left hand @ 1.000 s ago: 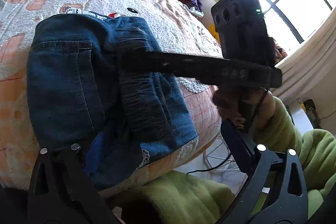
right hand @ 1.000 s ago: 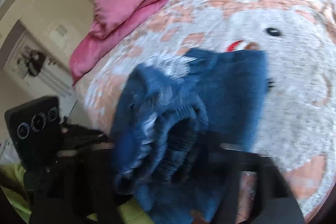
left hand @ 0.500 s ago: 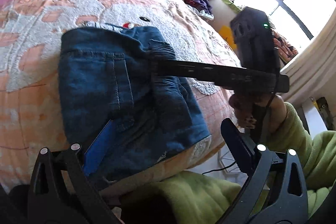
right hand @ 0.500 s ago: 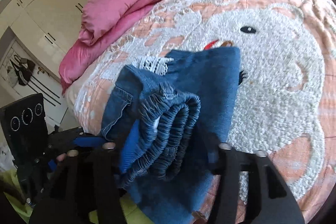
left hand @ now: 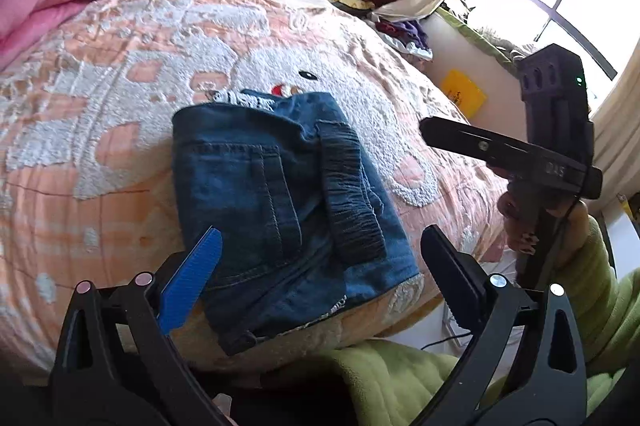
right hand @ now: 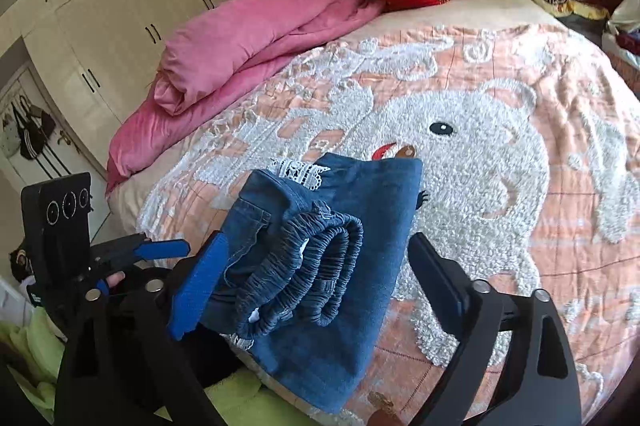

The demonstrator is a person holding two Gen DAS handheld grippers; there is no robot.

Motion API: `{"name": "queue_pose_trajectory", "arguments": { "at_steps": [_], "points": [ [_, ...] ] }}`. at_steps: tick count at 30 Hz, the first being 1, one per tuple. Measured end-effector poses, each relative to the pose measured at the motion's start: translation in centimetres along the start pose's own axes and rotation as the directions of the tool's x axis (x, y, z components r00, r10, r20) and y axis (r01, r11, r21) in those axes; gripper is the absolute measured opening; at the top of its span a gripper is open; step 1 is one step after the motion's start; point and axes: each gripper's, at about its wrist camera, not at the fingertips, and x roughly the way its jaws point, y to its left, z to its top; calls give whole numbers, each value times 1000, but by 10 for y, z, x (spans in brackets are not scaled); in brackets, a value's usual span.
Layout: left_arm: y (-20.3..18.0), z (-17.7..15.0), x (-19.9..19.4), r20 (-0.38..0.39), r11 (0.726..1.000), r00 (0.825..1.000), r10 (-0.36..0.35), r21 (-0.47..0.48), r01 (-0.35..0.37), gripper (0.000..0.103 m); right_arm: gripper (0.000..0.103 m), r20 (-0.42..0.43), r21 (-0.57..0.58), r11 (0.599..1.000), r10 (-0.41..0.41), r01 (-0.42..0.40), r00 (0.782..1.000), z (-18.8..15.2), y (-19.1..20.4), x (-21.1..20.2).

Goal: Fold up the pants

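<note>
On bedspread (left hand: pixel 120 146): folded pants (left hand: pixel 280 202) near edge; left gripper (left hand: pixel 320 266) and right gripper (right hand: pixel 316 286) fingers spread wide, empty.

The folded pants (left hand: pixel 280 202) lie on the bedspread (left hand: pixel 120 74) near its front edge, just ahead of the left gripper (left hand: pixel 320 278); the right gripper (right hand: pixel 316 290) faces them, its waistband between the spread fingers
</note>
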Motion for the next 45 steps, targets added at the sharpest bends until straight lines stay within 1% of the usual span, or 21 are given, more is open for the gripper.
{"name": "queue_pose_trajectory", "arguments": {
  "at_steps": [8, 13, 17, 19, 23, 28, 31, 33, 36, 38, 41, 42, 43, 44, 45],
  "points": [
    [0, 2, -13, 33, 998, 998, 54, 10, -55, 93, 94, 47, -62, 996, -57, 60, 997, 1, 15, -19],
    [0, 3, -19, 55, 993, 992, 116, 20, -117, 93, 94, 72, -105, 988, -107, 115, 992, -2, 22, -28],
    [2, 3, -19, 60, 989, 988, 144, 16, -145, 93, 94, 74, -130, 979, -146, 154, 987, -9, 23, -30],
    [6, 3, -18, 59, 987, 985, 163, 7, -164, 93, 94, 66, -128, 979, -151, 158, 986, -12, 21, -28],
    [25, 4, -6, 35, 979, 980, 194, -65, -192, 93, 94, 41, -102, 979, -173, 177, 984, -17, 14, -18],
    [48, 6, 19, -15, 967, 975, 221, -125, -221, 93, 94, -28, -58, 982, -182, 180, 983, -24, 0, 9],
    [55, 8, 35, -48, 966, 975, 219, -128, -224, 93, 93, -80, -9, 985, -175, 175, 981, -28, -14, 30],
    [59, 8, 47, -70, 966, 975, 213, -138, -221, 93, 85, -104, 15, 988, -149, 152, 983, -31, -20, 40],
    [60, 8, 61, -94, 968, 975, 202, -135, -213, 93, 80, -129, 18, 994, -105, 108, 986, -34, -21, 52],
    [59, 8, 69, -95, 971, 978, 185, -133, -196, 93, 80, -147, 20, 997, -72, 76, 987, -37, -22, 64],
    [55, 9, 75, -83, 975, 981, 176, -123, -186, 93, 80, -147, 32, 999, -28, 33, 989, -39, -23, 73],
    [53, 10, 76, -78, 975, 981, 180, -120, -188, 92, 74, -143, 28, 999, -19, 24, 990, -39, -22, 75],
    [53, 10, 77, -71, 976, 982, 175, -119, -182, 84, 67, -141, 19, 1000, -11, 14, 990, -39, -20, 76],
    [52, 12, 77, -64, 977, 984, 169, -120, -176, 78, 52, -139, 10, 1000, 14, -13, 990, -38, -18, 77],
    [51, 13, 75, -55, 978, 986, 160, -123, -166, 66, 42, -137, 2, 999, 39, -39, 990, -37, -15, 76]
  ]
}}
